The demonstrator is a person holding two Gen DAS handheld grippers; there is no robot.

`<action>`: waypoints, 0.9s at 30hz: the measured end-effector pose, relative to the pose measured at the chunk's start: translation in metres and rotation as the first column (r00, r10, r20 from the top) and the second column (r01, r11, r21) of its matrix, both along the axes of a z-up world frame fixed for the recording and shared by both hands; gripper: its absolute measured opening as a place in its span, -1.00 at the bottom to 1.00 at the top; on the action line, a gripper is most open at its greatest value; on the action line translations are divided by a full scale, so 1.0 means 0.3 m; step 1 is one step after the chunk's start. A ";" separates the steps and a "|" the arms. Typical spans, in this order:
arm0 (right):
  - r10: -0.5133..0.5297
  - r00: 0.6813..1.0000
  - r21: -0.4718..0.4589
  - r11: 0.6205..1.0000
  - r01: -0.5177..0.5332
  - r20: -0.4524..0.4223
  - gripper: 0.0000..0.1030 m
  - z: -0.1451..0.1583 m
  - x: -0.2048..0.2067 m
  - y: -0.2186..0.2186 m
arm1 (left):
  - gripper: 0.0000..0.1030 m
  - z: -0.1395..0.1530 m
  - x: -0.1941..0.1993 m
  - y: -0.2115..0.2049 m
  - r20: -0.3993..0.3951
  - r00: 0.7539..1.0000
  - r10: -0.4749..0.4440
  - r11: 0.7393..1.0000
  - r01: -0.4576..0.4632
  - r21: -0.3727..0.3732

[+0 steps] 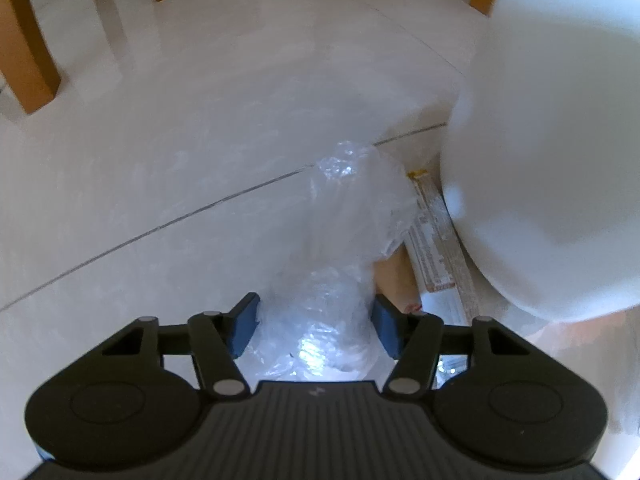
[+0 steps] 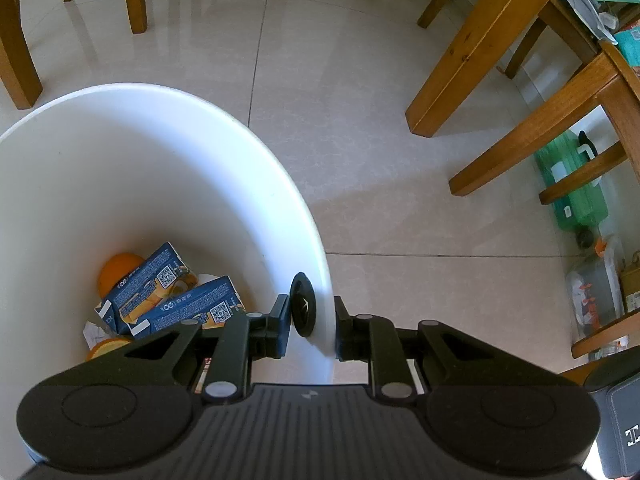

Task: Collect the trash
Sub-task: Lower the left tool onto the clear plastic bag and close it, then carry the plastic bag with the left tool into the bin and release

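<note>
A crumpled clear plastic bag stands up from between the blue pads of my left gripper, which is shut on it above the tiled floor. Just to its right bulges the outer wall of the white trash bin. In the right wrist view my right gripper is shut on the rim of that white bin, one finger inside by a black handle mount, one outside. Inside the bin lie two blue juice cartons and orange pieces.
A flattened cardboard box with a printed label lies on the floor beside the bin. Wooden chair and table legs stand around on the glossy tiles. A green plastic bottle and bags sit under furniture at the right.
</note>
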State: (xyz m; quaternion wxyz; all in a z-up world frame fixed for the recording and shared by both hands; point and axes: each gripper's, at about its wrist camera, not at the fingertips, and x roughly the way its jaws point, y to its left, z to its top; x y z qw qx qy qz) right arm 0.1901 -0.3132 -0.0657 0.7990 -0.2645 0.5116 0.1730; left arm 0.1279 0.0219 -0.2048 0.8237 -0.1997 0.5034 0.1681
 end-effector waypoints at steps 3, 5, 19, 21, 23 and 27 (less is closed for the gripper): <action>0.002 1.000 -0.002 1.000 -0.002 -0.001 -0.54 -0.004 -0.002 0.002 | 0.06 0.002 -0.004 0.000 0.012 1.000 0.018 1.000 -0.018 -0.010; 0.003 1.000 -0.002 1.000 -0.003 -0.001 -0.54 -0.005 -0.003 0.002 | 0.02 0.006 -0.007 -0.008 0.018 1.000 0.025 1.000 -0.025 -0.013; 0.004 1.000 -0.004 1.000 -0.004 -0.003 -0.54 -0.009 -0.008 0.004 | -0.05 0.100 -0.044 -0.021 -0.023 0.999 0.022 0.998 -0.024 -0.054; 0.001 1.000 -0.004 1.000 -0.001 -0.005 -0.53 -0.010 -0.008 0.004 | -0.05 0.138 -0.049 -0.026 -0.038 0.999 0.011 0.998 -0.013 -0.054; -0.004 1.000 -0.005 1.000 0.004 -0.008 -0.54 -0.009 -0.005 0.005 | -0.05 0.195 -0.053 -0.026 -0.047 0.999 0.009 0.998 -0.012 -0.063; -0.013 1.000 -0.008 1.000 0.012 -0.014 -0.53 -0.009 -0.001 0.011 | -0.05 0.349 -0.048 -0.005 -0.038 0.999 -0.005 0.998 0.003 -0.057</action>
